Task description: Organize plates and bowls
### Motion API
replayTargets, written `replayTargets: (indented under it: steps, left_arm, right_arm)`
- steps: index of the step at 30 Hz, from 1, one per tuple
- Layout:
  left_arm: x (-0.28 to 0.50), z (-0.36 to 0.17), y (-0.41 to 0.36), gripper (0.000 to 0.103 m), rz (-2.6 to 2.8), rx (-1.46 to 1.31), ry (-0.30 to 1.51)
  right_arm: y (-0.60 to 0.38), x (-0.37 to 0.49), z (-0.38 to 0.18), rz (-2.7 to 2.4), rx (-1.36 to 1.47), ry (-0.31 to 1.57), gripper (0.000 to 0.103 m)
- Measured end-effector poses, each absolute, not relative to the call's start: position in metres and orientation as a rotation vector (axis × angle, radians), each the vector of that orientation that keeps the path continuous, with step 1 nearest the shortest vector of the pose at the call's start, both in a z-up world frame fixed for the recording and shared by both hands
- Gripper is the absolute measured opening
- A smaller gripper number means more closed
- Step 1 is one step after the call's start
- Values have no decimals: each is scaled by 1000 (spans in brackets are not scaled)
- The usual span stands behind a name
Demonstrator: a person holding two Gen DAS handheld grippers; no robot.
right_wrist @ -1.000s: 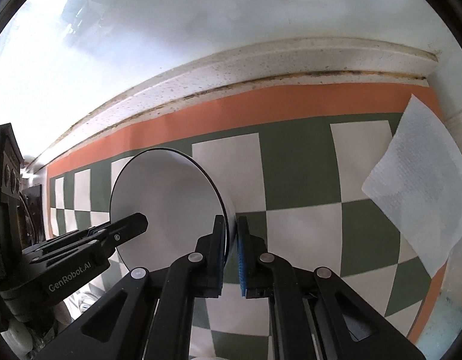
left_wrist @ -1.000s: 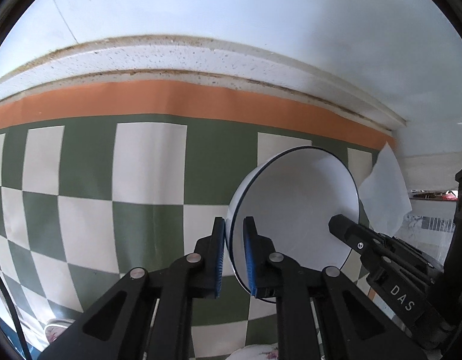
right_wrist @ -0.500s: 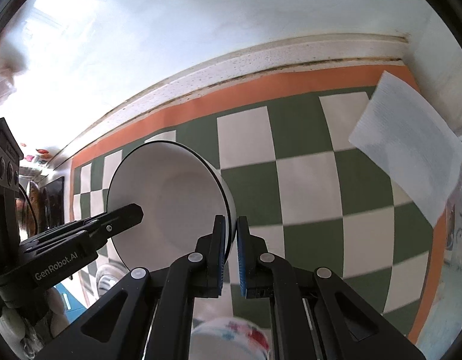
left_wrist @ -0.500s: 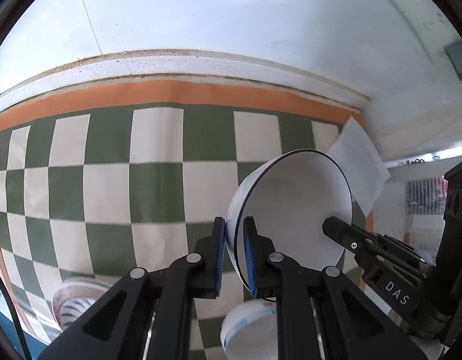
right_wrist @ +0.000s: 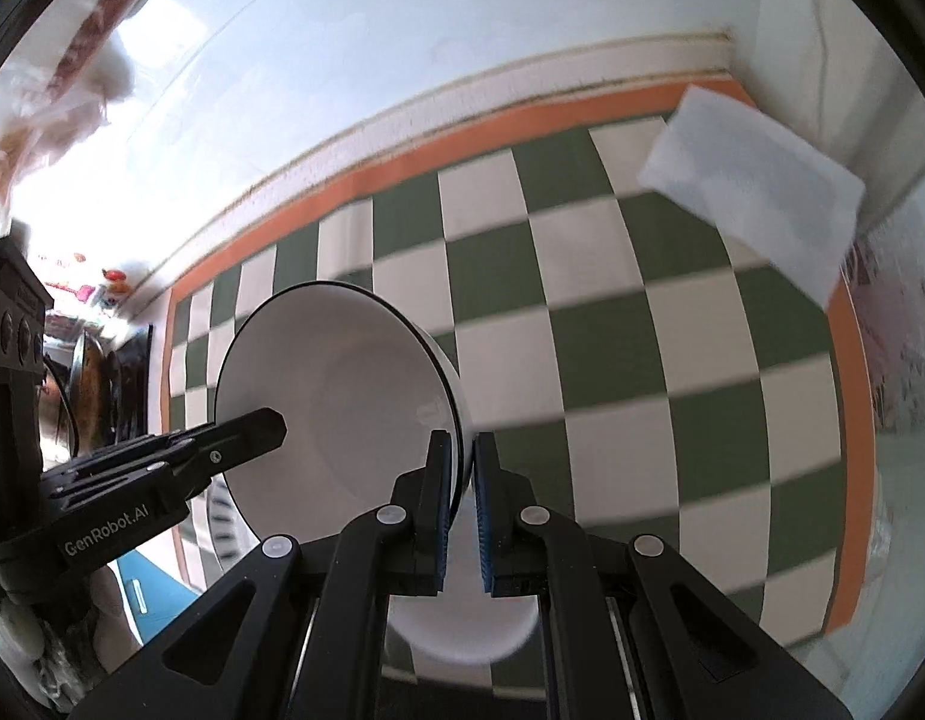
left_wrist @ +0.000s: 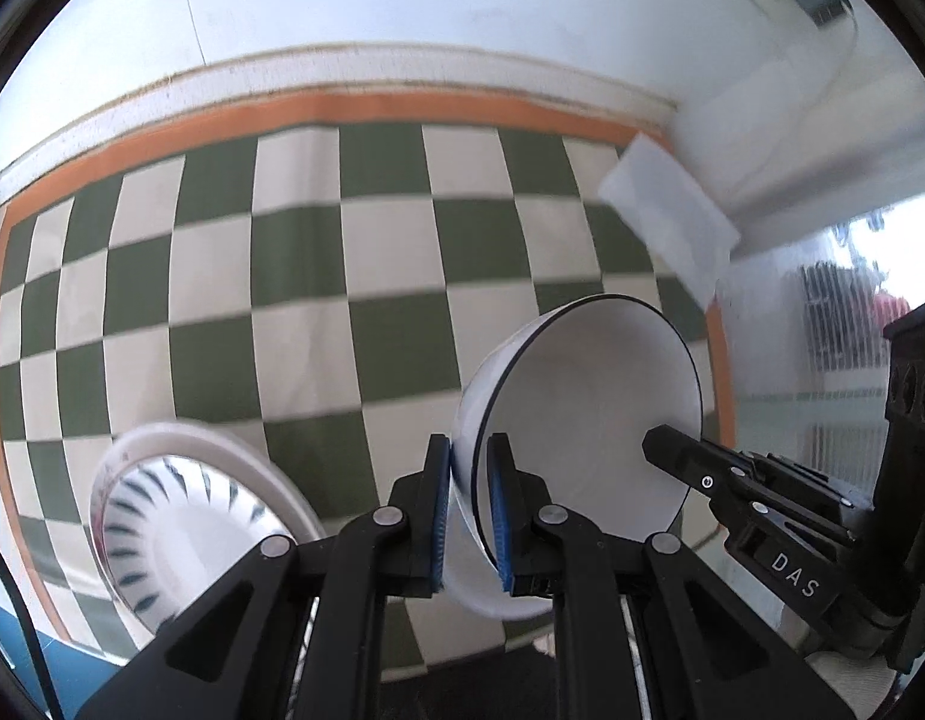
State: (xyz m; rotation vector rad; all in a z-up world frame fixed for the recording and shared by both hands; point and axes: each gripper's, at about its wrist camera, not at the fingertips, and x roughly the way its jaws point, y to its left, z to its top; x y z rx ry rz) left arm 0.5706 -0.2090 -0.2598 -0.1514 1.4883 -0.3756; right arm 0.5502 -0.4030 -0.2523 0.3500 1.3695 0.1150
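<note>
A white bowl [left_wrist: 588,408] with a thin dark rim is held above the checkered cloth by both grippers at once. My left gripper [left_wrist: 467,480] is shut on its left rim. My right gripper [right_wrist: 461,474] is shut on its right rim, and the bowl [right_wrist: 342,408] shows tilted with its inside facing left. The right gripper's finger [left_wrist: 690,468] reaches into the bowl in the left wrist view. A white plate with dark radial stripes [left_wrist: 180,528] lies on the cloth at lower left.
A green and white checkered cloth [left_wrist: 318,276] with an orange border covers the table, against a white wall. A white paper napkin [right_wrist: 756,192] lies at the far right corner. A blue surface [right_wrist: 150,588] shows beyond the cloth's left edge.
Both grippers have risen and pulled back with the bowl, so more of the cloth shows. The striped plate has come into fuller view at lower left.
</note>
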Motion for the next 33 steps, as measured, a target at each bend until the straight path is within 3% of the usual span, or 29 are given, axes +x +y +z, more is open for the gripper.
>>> replayTargets:
  steps: [18,33]
  left_arm:
    - [523,-312,-226,10,-368,-73,1618]
    - [518,-317,-228,10,-346,-64,1624]
  right_arm:
    - [-405,482,-315,88,362,1507,9]
    - [-407,489,-318,77,361,1528,11]
